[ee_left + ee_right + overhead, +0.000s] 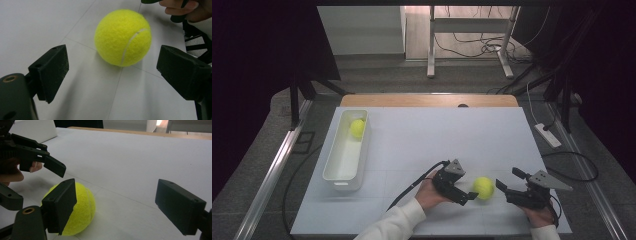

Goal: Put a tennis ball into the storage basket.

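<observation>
The left gripper [113,72] has its jaws spread, the ball [123,37] just ahead between them (untouched); the right gripper [120,207] gapes beside it.

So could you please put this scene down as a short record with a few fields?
surface: white table
near ball: tennis ball resting on the table between the two grippers
left hand-held gripper: open, jaws either side of the ball's near part, not pressing it
right hand-held gripper: open, beside the ball
container: white bin at the table's left
bin contents: second tennis ball at its far end
</observation>
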Tool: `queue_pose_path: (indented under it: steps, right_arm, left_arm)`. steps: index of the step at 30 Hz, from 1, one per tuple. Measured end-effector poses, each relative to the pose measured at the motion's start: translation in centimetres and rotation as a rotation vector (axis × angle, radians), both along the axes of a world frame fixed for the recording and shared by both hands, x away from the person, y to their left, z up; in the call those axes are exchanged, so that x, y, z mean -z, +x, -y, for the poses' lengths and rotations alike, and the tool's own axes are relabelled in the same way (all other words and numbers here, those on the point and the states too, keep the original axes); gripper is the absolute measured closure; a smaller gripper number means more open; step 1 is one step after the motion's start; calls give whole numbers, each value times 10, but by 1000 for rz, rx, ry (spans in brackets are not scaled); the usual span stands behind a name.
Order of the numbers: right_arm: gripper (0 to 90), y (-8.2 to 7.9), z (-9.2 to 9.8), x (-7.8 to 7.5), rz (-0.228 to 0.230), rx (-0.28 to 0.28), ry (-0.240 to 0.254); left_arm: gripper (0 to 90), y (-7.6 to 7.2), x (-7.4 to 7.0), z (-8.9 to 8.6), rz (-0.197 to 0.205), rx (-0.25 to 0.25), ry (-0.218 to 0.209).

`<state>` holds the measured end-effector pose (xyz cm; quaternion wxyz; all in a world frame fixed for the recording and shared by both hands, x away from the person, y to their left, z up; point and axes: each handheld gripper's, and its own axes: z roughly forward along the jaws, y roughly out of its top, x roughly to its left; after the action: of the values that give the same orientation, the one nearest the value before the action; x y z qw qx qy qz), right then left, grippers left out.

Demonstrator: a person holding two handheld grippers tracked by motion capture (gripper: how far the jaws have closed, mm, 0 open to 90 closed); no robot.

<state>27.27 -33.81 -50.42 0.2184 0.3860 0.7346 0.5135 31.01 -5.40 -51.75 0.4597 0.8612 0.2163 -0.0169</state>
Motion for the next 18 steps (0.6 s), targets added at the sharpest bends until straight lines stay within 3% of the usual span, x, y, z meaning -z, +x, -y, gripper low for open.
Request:
queue_pose_path:
  steps: [18]
  right_arm:
    - [169,0,1,0,1,2,-2]
  left_arm:
    - [107,2,5,12,-6,15,28]
